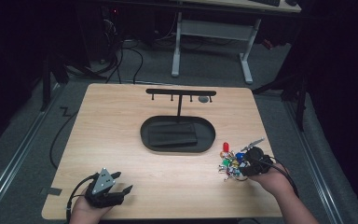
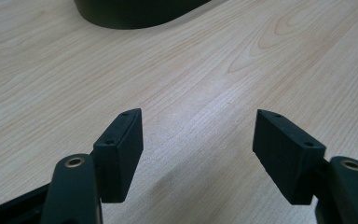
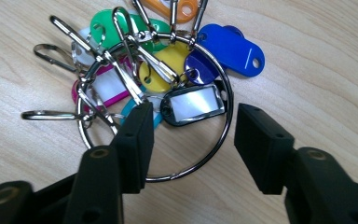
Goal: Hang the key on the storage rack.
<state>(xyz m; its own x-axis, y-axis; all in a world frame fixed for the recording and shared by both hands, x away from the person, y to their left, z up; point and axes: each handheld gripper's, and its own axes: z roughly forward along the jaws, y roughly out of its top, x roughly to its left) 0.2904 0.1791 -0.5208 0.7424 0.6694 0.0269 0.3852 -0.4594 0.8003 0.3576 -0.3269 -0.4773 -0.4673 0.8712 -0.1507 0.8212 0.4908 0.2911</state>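
A big metal key ring (image 3: 227, 112) lies on the wooden table near its right front, strung with several coloured tags and snap hooks: a blue tag (image 3: 233, 46), a yellow one (image 3: 168, 65), a green one (image 3: 105, 23) and a black-framed clear one (image 3: 193, 105). The bunch (image 1: 229, 163) sits just left of my right gripper (image 1: 240, 164). My right gripper (image 3: 193, 135) stands low over it, open; the ring's right side runs between the jaws, and neither pad presses on it. My left gripper (image 1: 125, 182) rests near the front left, open and empty (image 2: 198, 140) above bare wood.
A black oval tray (image 1: 144, 135) with a dark flat piece inside lies mid-table; its rim (image 2: 135, 14) is at the top of the left gripper view. Behind it stands a black T-shaped hook rack (image 1: 181, 92). The table's right edge is close to the keys.
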